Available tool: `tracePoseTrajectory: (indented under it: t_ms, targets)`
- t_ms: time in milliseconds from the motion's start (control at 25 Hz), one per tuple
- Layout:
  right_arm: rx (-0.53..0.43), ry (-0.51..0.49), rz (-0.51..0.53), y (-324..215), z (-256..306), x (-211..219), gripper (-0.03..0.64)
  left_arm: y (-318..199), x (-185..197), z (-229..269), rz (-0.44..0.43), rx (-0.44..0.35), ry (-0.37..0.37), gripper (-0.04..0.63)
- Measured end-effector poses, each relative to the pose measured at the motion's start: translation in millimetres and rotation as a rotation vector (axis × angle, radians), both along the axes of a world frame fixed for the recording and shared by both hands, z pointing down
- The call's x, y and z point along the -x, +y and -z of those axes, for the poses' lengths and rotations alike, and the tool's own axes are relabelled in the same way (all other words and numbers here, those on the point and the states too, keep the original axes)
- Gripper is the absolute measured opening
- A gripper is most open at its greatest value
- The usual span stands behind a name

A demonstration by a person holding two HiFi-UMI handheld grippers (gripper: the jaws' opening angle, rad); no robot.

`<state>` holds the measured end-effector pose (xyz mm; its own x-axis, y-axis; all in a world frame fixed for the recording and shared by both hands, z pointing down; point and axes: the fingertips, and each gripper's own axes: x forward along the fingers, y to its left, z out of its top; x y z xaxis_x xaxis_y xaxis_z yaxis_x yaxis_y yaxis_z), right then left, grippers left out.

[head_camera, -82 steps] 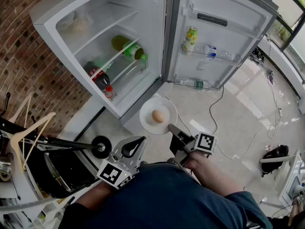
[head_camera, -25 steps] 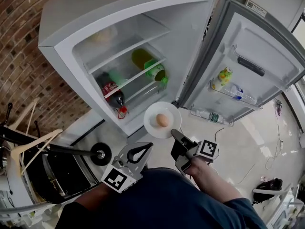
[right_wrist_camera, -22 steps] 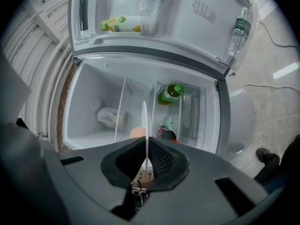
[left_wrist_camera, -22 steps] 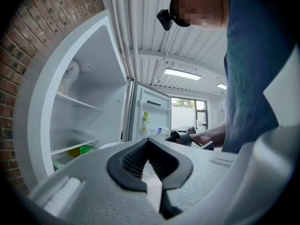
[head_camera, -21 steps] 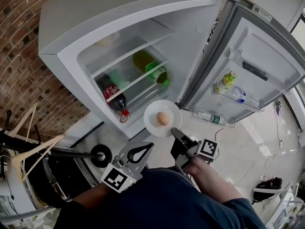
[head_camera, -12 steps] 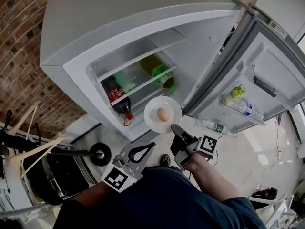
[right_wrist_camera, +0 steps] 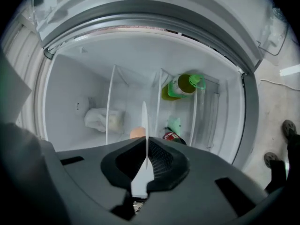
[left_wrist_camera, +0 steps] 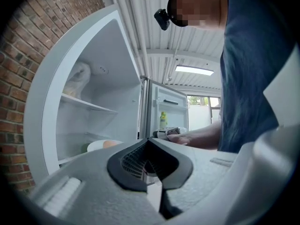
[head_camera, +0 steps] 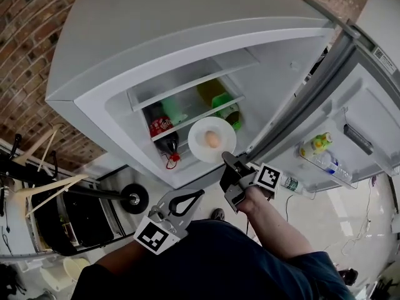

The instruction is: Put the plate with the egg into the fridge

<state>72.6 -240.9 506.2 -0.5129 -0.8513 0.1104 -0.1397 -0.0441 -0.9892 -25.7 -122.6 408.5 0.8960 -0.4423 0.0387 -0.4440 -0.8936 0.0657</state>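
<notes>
Right claw (head_camera: 225, 159) clamped on the near rim of the white plate (head_camera: 199, 144). In the right gripper view the plate (right_wrist_camera: 144, 121) runs edge-on between the pads. Egg (head_camera: 212, 139) sits mid-plate, tan. The plate is held level in the air at the mouth of the open fridge (head_camera: 125, 55), 12 o'clock from the right claw. Can't tell if its far rim has crossed the front edge.

Left claw (head_camera: 200, 193) is low, at 7 o'clock from the plate. Its jaw tips are together with nothing between them, as the left gripper view shows (left_wrist_camera: 146, 140). Each claw carries a cube with black-and-white square markers, left (head_camera: 153, 235) and right (head_camera: 269, 177).

Inside the fridge:
- A cola bottle (head_camera: 164, 130) with a red label lies at 9 o'clock of the plate – white script on the label, too small to read.
- A green bottle (head_camera: 222, 105) lies on the shelf at 1 o'clock.
- A pale bag (right_wrist_camera: 103, 118) sits on a shelf further in.

Fridge door (head_camera: 369, 124) is swung open at 3 o'clock. Its rack holds a yellow-green bottle (head_camera: 315, 145) and a clear bottle (head_camera: 328, 162); labels unreadable. A small sticker (head_camera: 381, 54) sits on the door's top edge, print not legible. Brick wall (head_camera: 25, 17) at 10 o'clock.
</notes>
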Motion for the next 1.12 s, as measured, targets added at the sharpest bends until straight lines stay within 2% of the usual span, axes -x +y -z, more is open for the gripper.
tracePoseTrajectory:
  t_ms: [560, 1120]
  targets:
    - [0.013, -0.038, 0.003, -76, -9, 2, 0.022, -6, 6, -5, 0.137, 0.006, -0.029, 0.003]
    - [0.064, -0.05, 0.006, -127, -27, 20, 0.023, -8, 19, -5, 0.219, 0.001, -0.043, 0.003]
